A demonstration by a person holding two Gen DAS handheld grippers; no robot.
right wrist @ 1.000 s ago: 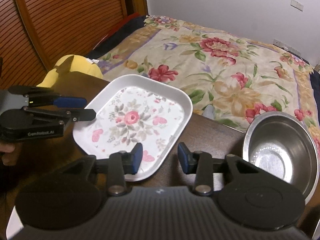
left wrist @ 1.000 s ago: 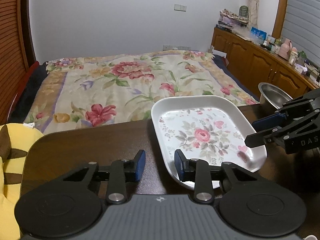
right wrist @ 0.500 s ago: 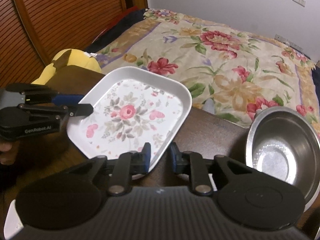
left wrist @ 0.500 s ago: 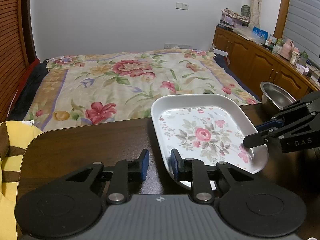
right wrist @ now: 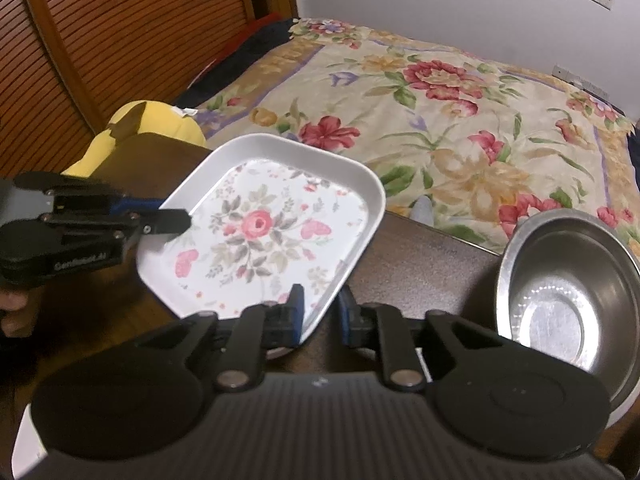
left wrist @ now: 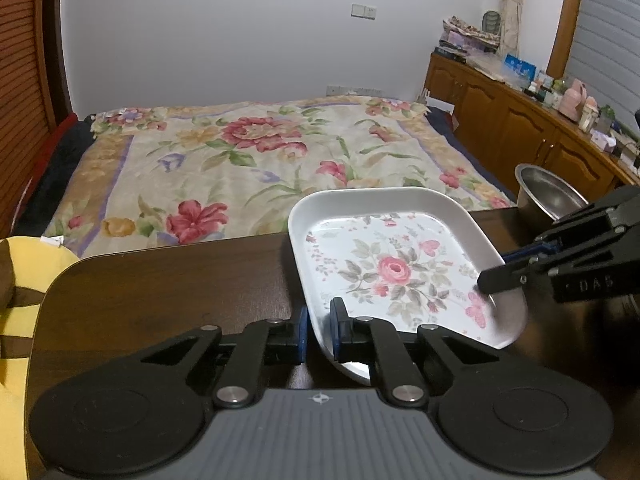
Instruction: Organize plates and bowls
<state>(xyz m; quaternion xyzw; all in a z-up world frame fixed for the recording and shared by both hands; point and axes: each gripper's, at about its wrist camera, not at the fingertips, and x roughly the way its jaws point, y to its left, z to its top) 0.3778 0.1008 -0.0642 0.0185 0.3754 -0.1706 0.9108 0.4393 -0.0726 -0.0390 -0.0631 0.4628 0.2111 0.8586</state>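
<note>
Two hand-held grippers clamp one floral plate on a dark wooden desk

The left hand-held gripper [left wrist: 319, 334] and right hand-held gripper [right wrist: 321, 317], jaws just closed, each pinch a rim of the single glossy white rounded-rectangle plate [left wrist: 394, 256] printed with pink roses; one round stainless-steel bowl [right wrist: 568, 300] sits near it on the smooth desk [left wrist: 160, 292], before a flowered bed [left wrist: 256, 160].
</note>
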